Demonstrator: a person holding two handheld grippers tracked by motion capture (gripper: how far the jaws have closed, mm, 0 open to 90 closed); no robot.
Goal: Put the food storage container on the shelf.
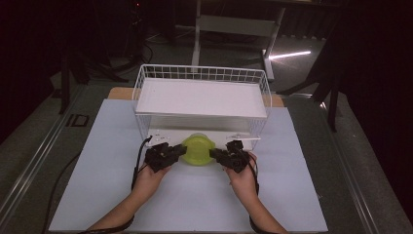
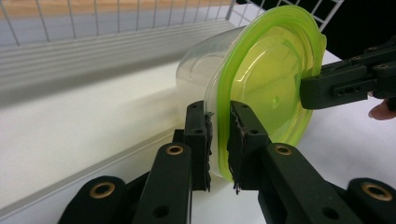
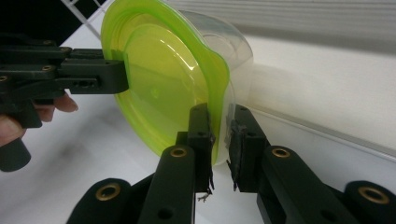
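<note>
Grippers held our green-lidded tub (image 1: 197, 149): left gripper (image 1: 178, 151) and right gripper (image 1: 216, 154) each pinched its rim, before the wire rack (image 1: 202, 97).

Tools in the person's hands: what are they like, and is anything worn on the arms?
Each tool, left and right, is matt black, with two flat jointed jaws, brass-coloured rivets and frayed dark pads. A black cable trails from the left one. The forearms are bare, with no sleeves in sight.
</note>
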